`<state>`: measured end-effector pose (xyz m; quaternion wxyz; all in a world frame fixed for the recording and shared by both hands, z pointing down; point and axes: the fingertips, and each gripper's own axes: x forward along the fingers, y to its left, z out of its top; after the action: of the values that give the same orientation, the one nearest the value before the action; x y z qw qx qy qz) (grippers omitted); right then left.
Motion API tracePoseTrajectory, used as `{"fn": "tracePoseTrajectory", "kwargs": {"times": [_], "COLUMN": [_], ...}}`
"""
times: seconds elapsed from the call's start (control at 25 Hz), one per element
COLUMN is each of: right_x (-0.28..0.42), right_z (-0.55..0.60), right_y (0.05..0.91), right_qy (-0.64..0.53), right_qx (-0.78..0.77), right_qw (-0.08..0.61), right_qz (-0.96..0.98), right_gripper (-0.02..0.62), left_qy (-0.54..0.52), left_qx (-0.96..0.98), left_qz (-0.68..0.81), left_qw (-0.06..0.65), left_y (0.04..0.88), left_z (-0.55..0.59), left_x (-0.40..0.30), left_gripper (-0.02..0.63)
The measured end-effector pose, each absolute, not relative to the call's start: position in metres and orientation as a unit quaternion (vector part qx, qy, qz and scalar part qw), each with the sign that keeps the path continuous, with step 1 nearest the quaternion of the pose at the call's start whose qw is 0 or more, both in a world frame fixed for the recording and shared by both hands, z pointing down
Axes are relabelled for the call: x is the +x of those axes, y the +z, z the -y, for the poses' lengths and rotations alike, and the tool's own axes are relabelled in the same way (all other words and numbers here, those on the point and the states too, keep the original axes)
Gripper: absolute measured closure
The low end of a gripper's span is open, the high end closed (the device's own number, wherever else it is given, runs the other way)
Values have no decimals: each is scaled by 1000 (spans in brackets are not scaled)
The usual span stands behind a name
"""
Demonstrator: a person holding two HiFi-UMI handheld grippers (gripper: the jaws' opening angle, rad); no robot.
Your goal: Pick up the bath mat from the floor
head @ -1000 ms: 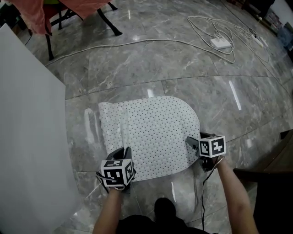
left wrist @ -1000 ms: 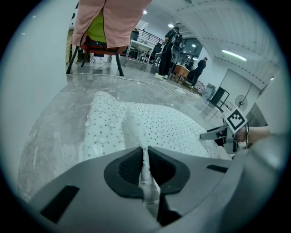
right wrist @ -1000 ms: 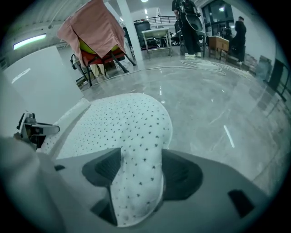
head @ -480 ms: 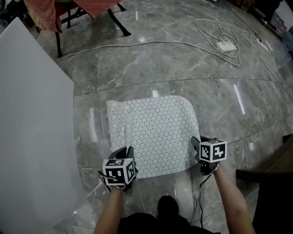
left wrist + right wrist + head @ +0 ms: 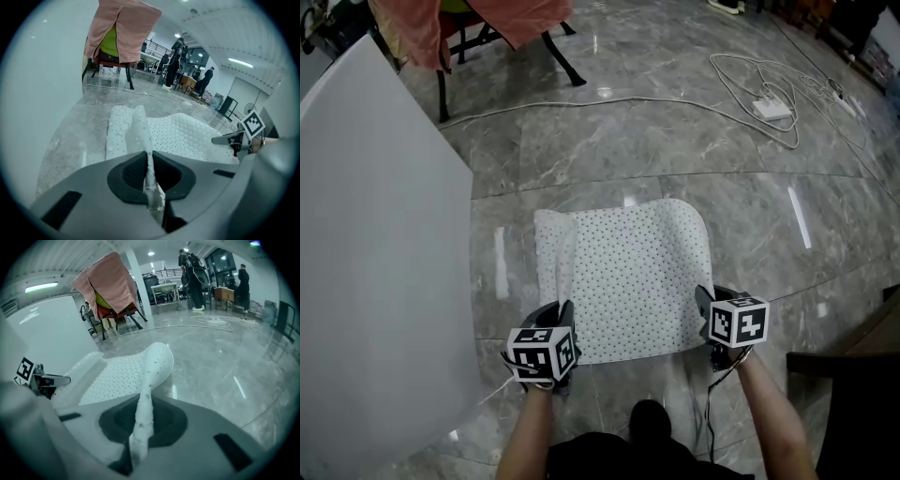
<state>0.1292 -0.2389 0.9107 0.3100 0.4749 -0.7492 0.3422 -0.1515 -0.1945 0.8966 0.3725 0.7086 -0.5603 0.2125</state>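
Lying on the grey marble floor, the bath mat is seen whole only in the head view. It is white and dotted, rounded at its far right corner, with a lengthwise fold raised along its left side. The left gripper is set at the mat's near left corner and the right gripper at its near right corner. Each gripper carries a marker cube printed with black-and-white square patterns, the only print that can be made out. From above, the jaws are largely covered by these cubes.

In the left gripper view the jaws are shown pressed together on a thin upright ridge of the mat, which runs away from them towards the far side. In the right gripper view the jaws are closing, and a thicker rolled edge of the mat is pinched between them, its far end curled up off the floor.

A white panel at the left, a pink cloth draped over a black-legged chair, a white cable and a power strip at the far right are laid out in the head view. Only the gripper views take in the far room, where people are seen standing.
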Motion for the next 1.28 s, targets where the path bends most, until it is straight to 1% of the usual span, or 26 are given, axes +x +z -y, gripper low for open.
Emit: {"fn": "tracePoseTrajectory", "kwargs": {"times": [0.36, 0.64, 1.04, 1.28], "right_x": [105, 94, 85, 87], "right_z": [231, 230, 227, 215], "right_y": [866, 831, 758, 692], "right_qy": [342, 344, 347, 373], "right_qx": [461, 453, 453, 448], "right_qw": [298, 291, 303, 307], "right_qz": [763, 769, 763, 752], "right_gripper": [571, 572, 572, 572], "left_qy": [208, 187, 163, 166], "left_qx": [702, 692, 682, 670], "left_qz": [584, 599, 599, 593], "left_qw": [350, 356, 387, 414], "left_y": [842, 805, 736, 673], "left_z": [201, 200, 191, 172], "left_x": [-179, -189, -178, -172], "left_gripper": [591, 591, 592, 592]}}
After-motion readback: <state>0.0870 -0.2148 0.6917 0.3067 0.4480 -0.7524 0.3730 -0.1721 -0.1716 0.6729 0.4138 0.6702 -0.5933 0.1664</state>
